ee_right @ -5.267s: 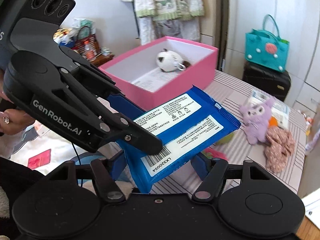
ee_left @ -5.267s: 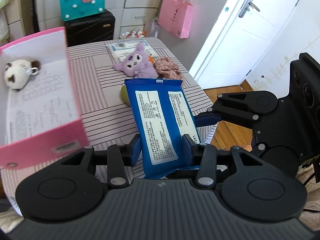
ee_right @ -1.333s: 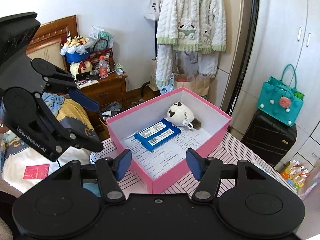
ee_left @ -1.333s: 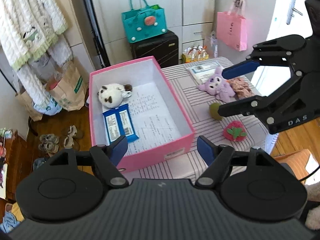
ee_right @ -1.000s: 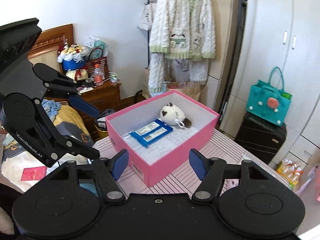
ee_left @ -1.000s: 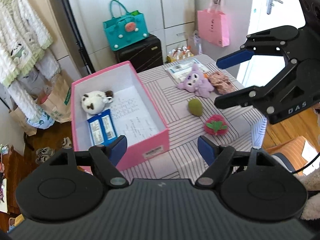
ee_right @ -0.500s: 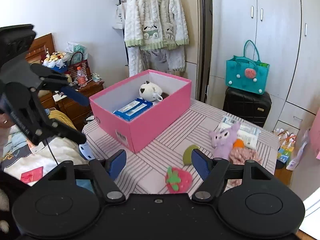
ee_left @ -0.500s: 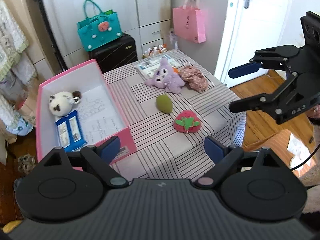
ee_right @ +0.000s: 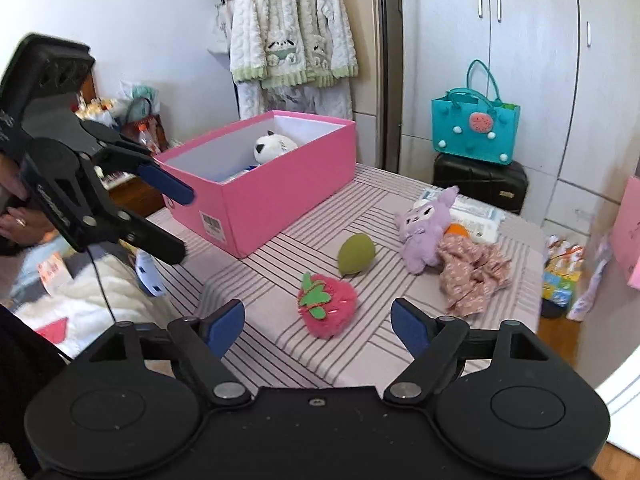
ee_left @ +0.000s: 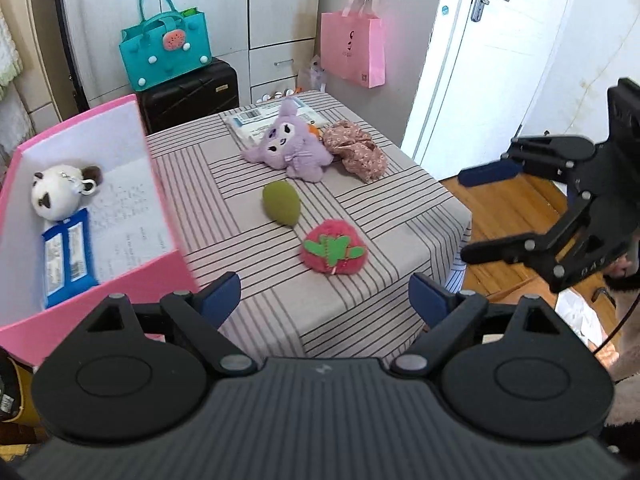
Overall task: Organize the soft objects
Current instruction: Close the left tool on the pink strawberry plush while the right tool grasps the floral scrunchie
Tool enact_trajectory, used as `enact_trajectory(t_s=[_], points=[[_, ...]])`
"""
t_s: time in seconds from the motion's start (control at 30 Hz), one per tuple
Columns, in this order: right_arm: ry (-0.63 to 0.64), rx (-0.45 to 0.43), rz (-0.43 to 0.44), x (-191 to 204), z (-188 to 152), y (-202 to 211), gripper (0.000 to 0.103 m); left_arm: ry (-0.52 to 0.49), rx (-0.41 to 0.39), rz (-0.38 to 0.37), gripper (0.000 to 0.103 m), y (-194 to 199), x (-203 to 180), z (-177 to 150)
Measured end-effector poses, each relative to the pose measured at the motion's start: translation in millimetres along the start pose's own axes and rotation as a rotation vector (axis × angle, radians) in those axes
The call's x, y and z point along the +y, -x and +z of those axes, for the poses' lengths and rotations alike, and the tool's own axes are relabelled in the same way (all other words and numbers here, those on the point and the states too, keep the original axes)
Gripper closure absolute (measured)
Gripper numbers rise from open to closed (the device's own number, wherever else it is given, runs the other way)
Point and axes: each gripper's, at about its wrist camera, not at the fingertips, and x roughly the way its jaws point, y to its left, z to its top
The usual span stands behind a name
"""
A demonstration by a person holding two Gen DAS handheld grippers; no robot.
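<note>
Both grippers, left gripper (ee_left: pixel 326 292) and right gripper (ee_right: pixel 318 322), are hanging released; the strawberry plush (ee_right: pixel 327 305) at twelve o'clock is inviting a centred, gentle pinch before the pink box (ee_right: pixel 280 196).

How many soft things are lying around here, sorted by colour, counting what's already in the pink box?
Pink/red: 2, the strawberry plush and the floral cloth
Purple: 1, the bunny plush
Green: 1, the green plush
White: 1, the panda plush, in the pink box
Blue: 1, the wipes pack, in the box
Total: 6

A teal handbag (ee_left: pixel 166 53) sits on what looks like a black suitcase (ee_left: pixel 188 94)
</note>
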Motion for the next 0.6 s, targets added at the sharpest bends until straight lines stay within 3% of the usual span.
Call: enact_trajectory(t_s=[0.17,0.37,0.6], points=[[-0.068,-0.039,0.023,-14,-13,-9,0.016,-0.003,-0.045,-0.008,0.012,-17,-8,-2],[-0.119,-0.087,-0.061,-28,-25,-23,0.015,-0.047,-0.084,0.063,0.012,-50,-24,-9],[-0.149,-0.203,-0.169,-56,-31,-41,0.013,-0.005,-0.080,0.112,0.012,-91,-22,-9]])
